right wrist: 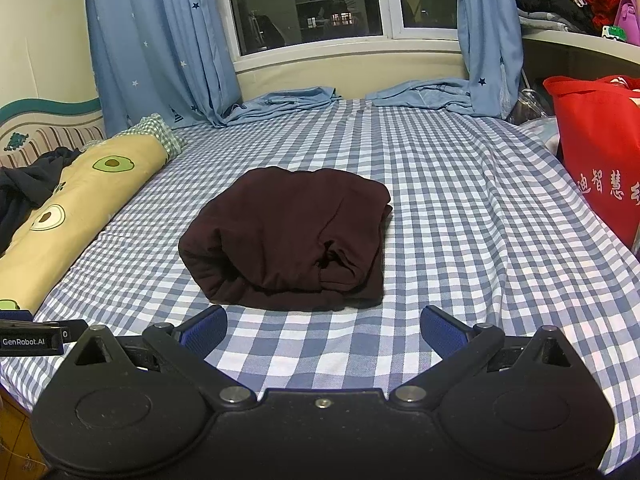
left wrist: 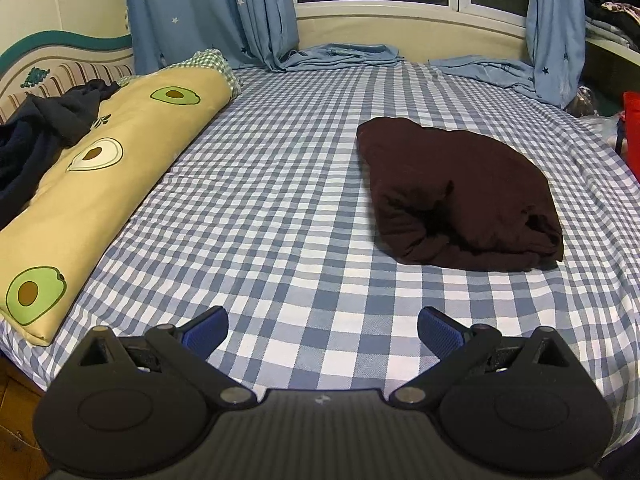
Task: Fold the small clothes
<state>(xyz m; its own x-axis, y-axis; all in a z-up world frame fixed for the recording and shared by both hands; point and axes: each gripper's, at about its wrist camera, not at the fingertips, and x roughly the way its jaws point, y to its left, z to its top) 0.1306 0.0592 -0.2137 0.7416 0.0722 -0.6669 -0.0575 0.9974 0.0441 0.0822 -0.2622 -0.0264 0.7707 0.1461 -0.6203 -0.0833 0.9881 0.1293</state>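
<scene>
Checked bedsheet [right wrist: 460, 184]: folded maroon garment [right wrist: 292, 236] at 12 o'clock of right gripper [right wrist: 323, 330]. Left gripper [left wrist: 322, 330] and right both wide, empty.

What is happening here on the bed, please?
A person holds two grippers above a checked bedsheet, folding small clothes. The dark maroon garment lies folded into a compact bundle on the sheet, touched by nothing. The left gripper and the right gripper are both open and empty, hovering at the near edge of the bed. The avocado-print pillow lies along the left.
</scene>
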